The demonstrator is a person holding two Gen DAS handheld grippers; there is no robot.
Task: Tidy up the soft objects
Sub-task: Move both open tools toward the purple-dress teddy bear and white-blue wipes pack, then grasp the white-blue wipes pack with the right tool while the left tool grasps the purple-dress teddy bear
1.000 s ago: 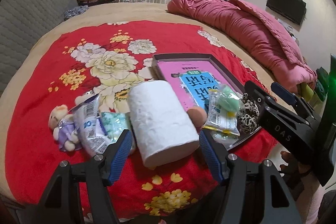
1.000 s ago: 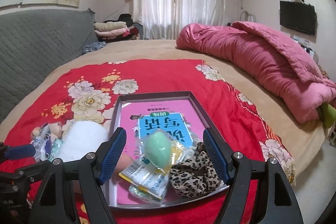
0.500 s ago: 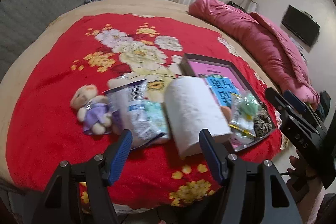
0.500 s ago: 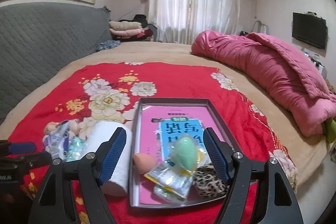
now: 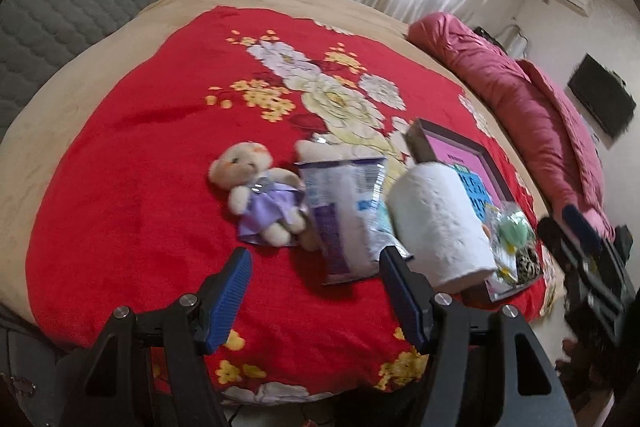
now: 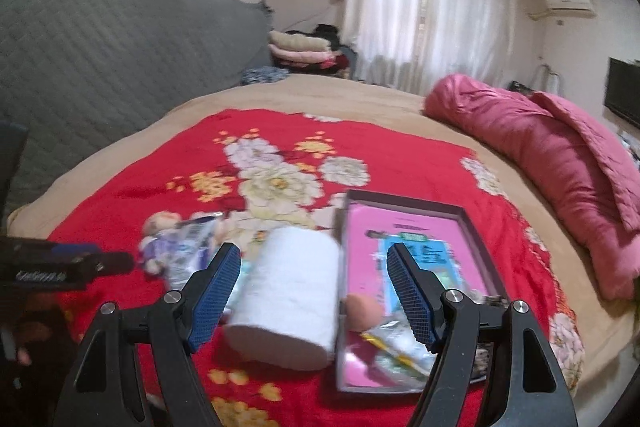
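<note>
On the red flowered blanket [image 5: 140, 167] lie a small teddy bear in a purple dress [image 5: 260, 195], a white-and-blue plastic pack [image 5: 348, 211] and a white paper roll [image 5: 436, 219]. My left gripper [image 5: 316, 291] hangs open just short of the bear and the pack, nothing between its fingers. In the right wrist view the white paper roll [image 6: 292, 295] lies in front of my open right gripper [image 6: 312, 291], beside the dark tray [image 6: 472, 227]. The tray holds a pink book, an orange sponge [image 6: 362, 311], a green sponge in a packet [image 5: 514, 231] and a leopard scrunchie [image 5: 528, 261].
A rolled pink quilt [image 6: 560, 163] lies along the bed's right side. A grey quilted headboard [image 6: 100, 59] stands at left, folded clothes [image 6: 304, 51] at the far end by white curtains. A hand [image 6: 24, 347] holding the left gripper shows at lower left.
Both views have swung left: the left gripper went from framing the paper roll to facing the bear and pack. The right gripper went from facing the tray's contents to facing the roll.
</note>
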